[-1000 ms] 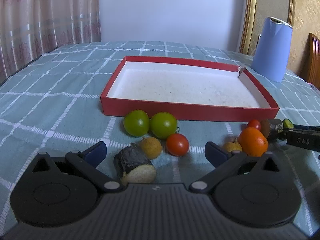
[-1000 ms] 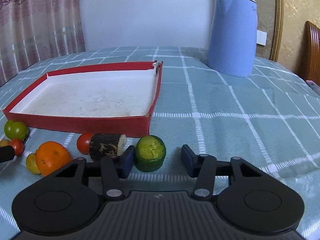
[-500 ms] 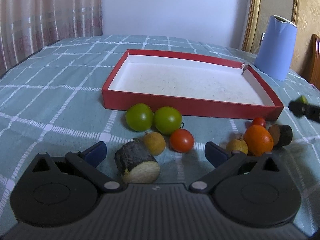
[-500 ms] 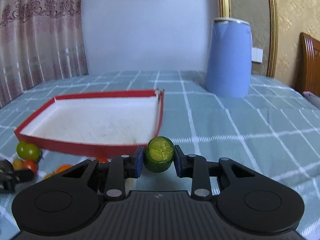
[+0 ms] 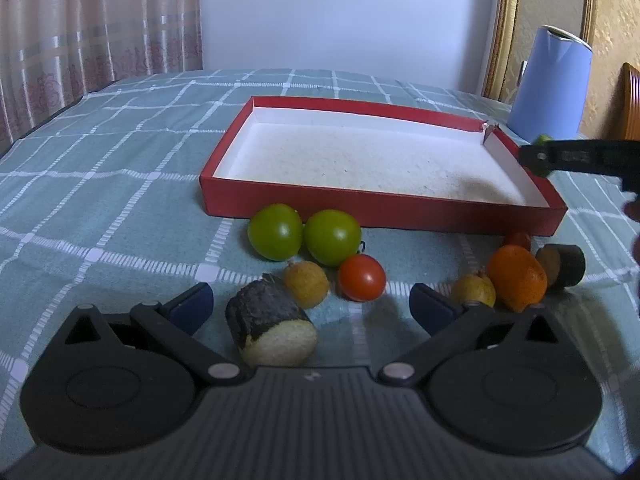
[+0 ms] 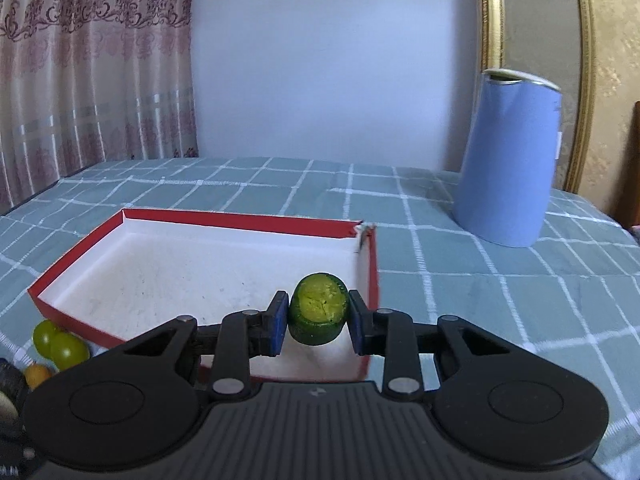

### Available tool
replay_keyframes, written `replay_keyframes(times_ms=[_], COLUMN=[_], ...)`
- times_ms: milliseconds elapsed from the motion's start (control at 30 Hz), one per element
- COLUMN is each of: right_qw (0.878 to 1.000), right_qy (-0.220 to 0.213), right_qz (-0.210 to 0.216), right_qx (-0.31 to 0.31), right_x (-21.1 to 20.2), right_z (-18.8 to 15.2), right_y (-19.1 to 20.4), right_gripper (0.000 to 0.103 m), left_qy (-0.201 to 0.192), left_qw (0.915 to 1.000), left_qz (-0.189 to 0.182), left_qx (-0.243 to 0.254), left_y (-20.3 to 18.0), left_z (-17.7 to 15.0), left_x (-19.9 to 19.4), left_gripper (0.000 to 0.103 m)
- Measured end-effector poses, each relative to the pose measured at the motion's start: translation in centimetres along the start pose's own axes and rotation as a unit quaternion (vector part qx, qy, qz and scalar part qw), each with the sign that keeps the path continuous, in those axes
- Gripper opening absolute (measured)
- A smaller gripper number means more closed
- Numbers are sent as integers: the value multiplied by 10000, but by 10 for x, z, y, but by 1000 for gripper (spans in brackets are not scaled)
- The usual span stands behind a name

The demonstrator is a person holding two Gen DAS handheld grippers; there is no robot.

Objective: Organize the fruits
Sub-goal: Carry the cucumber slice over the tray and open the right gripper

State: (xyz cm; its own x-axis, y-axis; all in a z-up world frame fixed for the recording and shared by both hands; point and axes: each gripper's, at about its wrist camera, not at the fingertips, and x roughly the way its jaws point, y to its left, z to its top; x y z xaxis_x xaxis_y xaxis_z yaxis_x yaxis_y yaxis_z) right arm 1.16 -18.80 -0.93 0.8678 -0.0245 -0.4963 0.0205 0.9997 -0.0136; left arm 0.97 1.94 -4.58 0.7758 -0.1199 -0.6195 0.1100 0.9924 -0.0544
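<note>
The green chunk (image 6: 318, 308) is now clamped between the pads of the right gripper (image 6: 318, 322) and carried clear of the cloth; a second ago it stood on the cloth just in front of the red box (image 6: 80, 256), with the pads still apart on either side of it. In the right wrist view it is held over the box's near right corner, cut face toward the camera. In the left wrist view the same gripper (image 5: 538, 156) is seen at the box's right wall (image 5: 516, 148), where before it was down among the fruit.

The pick is judged done, and a release into the box is likely what remains for this piece.

The left gripper (image 5: 310, 300) is held with its pads wide apart and nothing gripped; it has not shifted. Just ahead of it lies a dark chunk (image 5: 272, 330). Left on the cloth are two green tomatoes (image 5: 276, 232), a red tomato (image 5: 362, 278), two small yellow fruits (image 5: 306, 290), an orange (image 5: 516, 278), a second dark chunk (image 5: 560, 266) and a small red fruit (image 5: 518, 240). The box is empty, so most of the sorting is judged outstanding.
</note>
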Motion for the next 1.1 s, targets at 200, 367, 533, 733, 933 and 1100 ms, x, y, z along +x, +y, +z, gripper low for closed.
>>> replay_keyframes(times_ms=[200,367,533,733,933,1100], right_qw=[9989,9969,9987,9991,9913,9865], right_qy=[467,790,494,-216,-319,-45], right_qz=[30,-17,153,-237,-969,-1019], right_qx=[55,-40,31,273,827,1280], right_x=[40,61,40,-28,-47,-32], right_z=[3,-5,-2,-13,-45,-60], right_y=[6,11,8,-26,-77,-99], right_gripper=[30,32,69,75,80,80], left_qy=[20,25,-1,-378,-386,-418], left_qw=[10000,10000,10000,9991,9990,9987], left_qz=[-16,-19,-48,117,179,244], left_qx=[-20,-4,-15,141,130,125], left_y=[1,0,2,13,21,21], left_z=[0,0,-1,-13,-21,-18], left_x=[0,2,0,-27,-35,-37], left_gripper=[103,103,103,103,103,87])
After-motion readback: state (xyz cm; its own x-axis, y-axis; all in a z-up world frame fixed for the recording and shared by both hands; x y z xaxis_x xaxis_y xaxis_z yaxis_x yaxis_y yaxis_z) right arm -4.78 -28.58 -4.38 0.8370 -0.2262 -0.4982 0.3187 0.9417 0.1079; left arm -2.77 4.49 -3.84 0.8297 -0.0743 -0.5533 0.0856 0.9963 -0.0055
